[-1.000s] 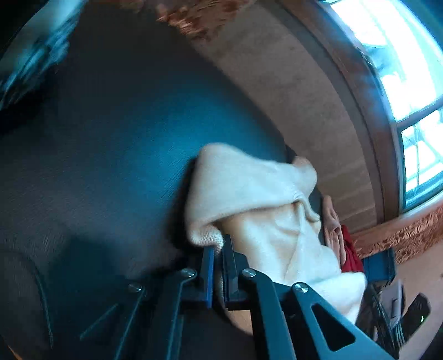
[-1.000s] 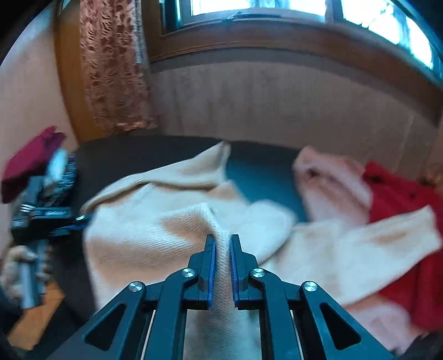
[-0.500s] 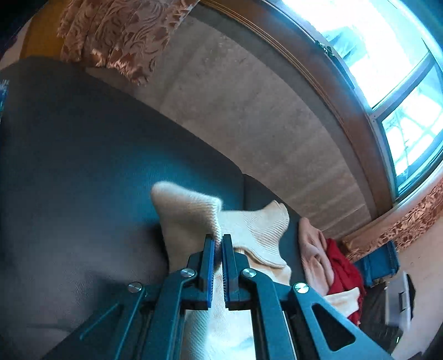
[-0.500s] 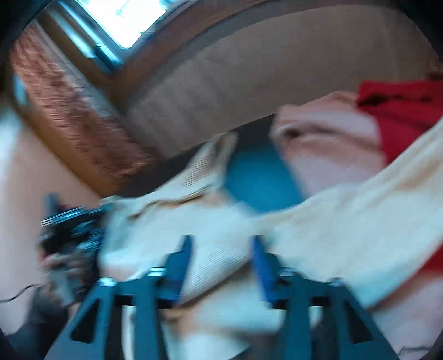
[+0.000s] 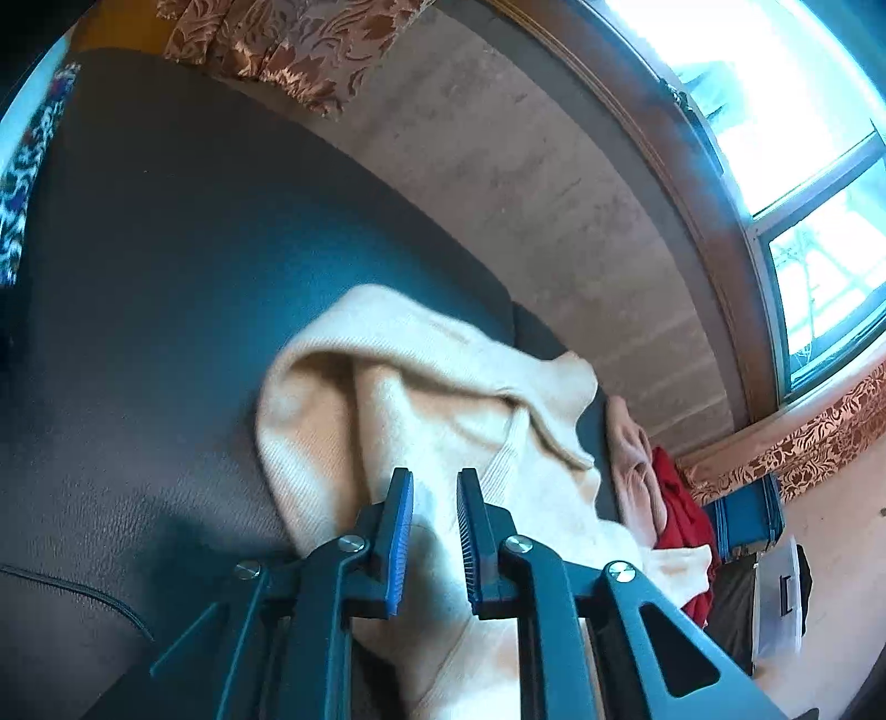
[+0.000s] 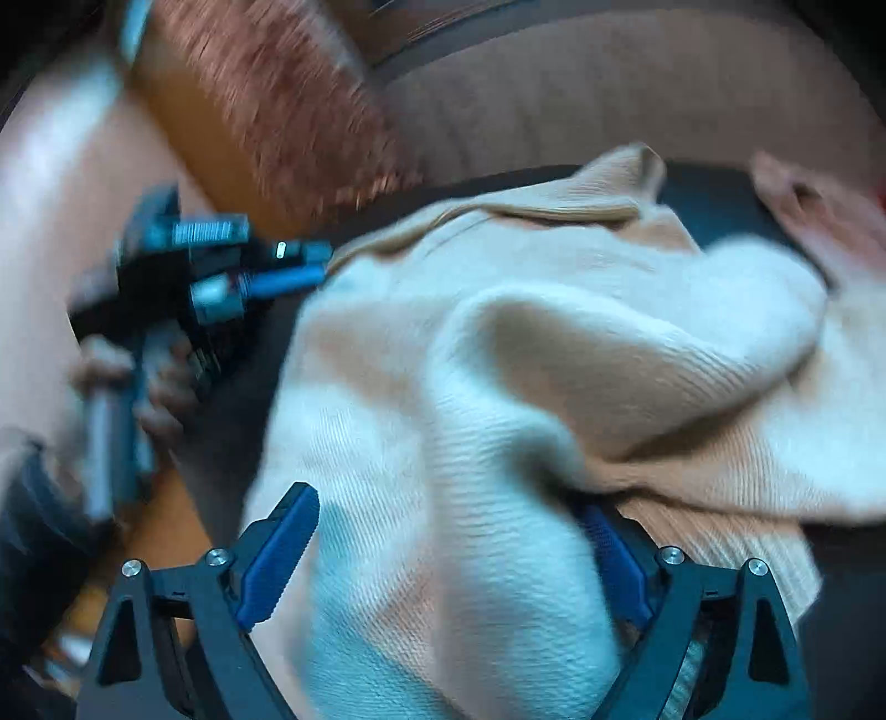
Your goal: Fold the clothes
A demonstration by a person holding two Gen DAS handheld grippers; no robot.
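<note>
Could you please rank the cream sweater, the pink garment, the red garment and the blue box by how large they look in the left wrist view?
1. Cream sweater, by far, though nearest the camera.
2. Red garment.
3. Pink garment and blue box: too alike to rank.

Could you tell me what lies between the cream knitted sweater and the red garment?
A pale pink garment lies between the cream knitted sweater and the red garment, seen in the left wrist view.

A home living room: dark sofa (image 5: 194,249), patterned curtains (image 5: 288,50), window (image 5: 803,138).
</note>
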